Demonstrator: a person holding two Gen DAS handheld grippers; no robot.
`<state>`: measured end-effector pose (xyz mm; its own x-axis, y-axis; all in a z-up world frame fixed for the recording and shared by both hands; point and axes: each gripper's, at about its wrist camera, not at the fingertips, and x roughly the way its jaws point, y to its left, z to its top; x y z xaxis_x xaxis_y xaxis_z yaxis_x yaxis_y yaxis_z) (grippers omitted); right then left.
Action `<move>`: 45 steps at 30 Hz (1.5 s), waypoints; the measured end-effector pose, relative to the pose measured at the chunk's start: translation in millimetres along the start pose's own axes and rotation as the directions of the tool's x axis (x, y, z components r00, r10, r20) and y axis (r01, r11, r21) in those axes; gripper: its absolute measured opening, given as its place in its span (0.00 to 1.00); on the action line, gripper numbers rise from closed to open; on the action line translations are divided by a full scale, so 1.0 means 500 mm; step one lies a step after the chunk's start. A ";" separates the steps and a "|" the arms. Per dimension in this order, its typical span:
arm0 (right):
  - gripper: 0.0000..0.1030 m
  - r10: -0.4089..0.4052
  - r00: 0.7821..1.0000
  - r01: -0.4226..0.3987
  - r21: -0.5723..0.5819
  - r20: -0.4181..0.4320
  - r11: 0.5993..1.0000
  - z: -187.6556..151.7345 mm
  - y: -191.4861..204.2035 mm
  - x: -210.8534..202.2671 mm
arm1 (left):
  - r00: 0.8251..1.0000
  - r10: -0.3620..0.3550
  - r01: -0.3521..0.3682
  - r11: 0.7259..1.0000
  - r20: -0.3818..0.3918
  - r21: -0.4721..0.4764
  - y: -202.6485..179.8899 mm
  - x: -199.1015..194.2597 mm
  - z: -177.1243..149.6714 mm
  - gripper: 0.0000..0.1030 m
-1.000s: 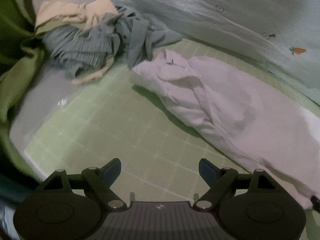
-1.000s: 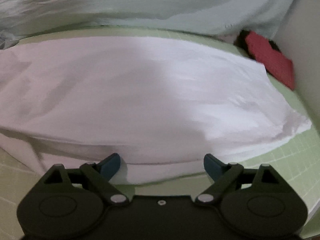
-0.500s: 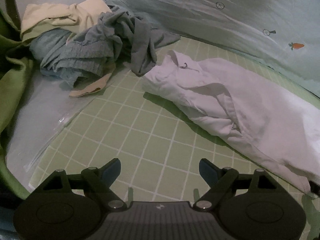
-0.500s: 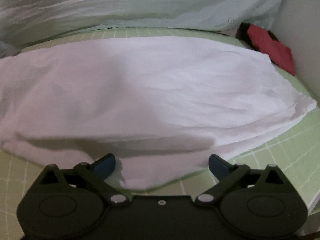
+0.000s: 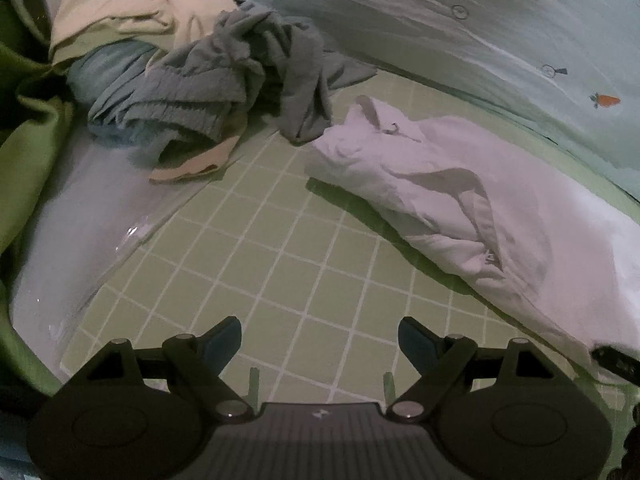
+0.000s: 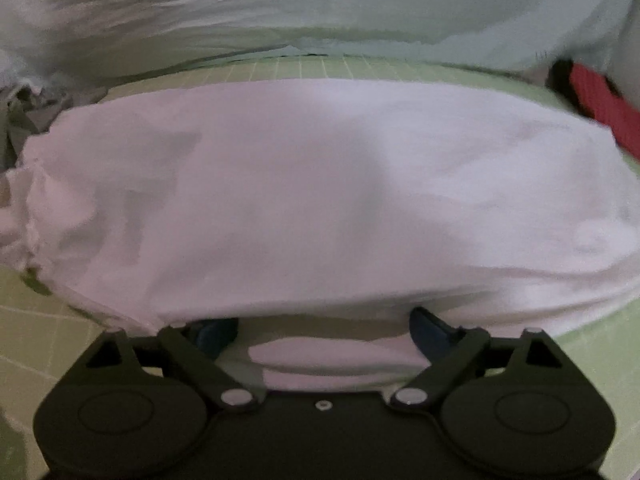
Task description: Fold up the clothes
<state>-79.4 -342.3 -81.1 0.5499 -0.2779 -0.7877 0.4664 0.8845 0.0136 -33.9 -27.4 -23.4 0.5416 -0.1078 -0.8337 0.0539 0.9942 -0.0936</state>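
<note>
Left wrist view: a white garment [image 5: 460, 200] lies as a long, loosely bundled strip on the green gridded mat [image 5: 280, 264], its collar end just beside a heap of grey, blue and cream clothes [image 5: 192, 80]; the left gripper [image 5: 320, 340] hovers over bare mat with its fingers spread and nothing between them. Right wrist view: the same white garment [image 6: 320, 200] fills the frame, smooth on top, with a doubled lower hem; the right gripper [image 6: 324, 328] is spread wide, its fingertips tucked under the near edge of the cloth, not yet pinching it. A pale sheet printed with carrots [image 6: 320, 8] rises behind, and a red object [image 6: 600, 108] sits at the far right. The fabric appears thin, light and limp, likely to sag and crease wherever unsupported, so a hold at the hem corners or along a seam, one gripper per end, should carry it evenly. How many folds it already holds cannot be told.
</note>
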 end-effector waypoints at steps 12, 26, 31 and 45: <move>0.92 0.040 0.999 -0.040 -0.130 -0.003 0.991 -0.053 0.023 -0.067 | 0.999 -0.043 0.042 0.998 -0.012 -0.043 -0.017 0.024 0.011 0.84; 0.98 -0.167 0.985 0.161 0.153 0.033 0.975 -0.008 -0.123 -0.079 | 0.975 -0.221 0.222 0.954 0.029 -0.202 -0.068 0.110 0.127 0.93; 0.99 -0.225 0.974 0.219 0.186 0.011 0.958 -0.011 -0.160 -0.075 | 0.972 -0.234 0.233 0.949 0.018 -0.213 -0.095 0.156 0.152 0.94; 0.99 -0.279 0.960 0.272 0.214 0.002 0.938 0.028 -0.200 -0.049 | 0.978 -0.209 0.203 0.909 0.025 -0.364 -0.102 0.233 0.197 0.78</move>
<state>-129.6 -429.0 -54.7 0.3993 -0.5148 -0.7586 0.7358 0.6736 -0.0698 109.1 -90.0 -62.5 0.5389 -0.3129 -0.7821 -0.1464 0.8795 -0.4527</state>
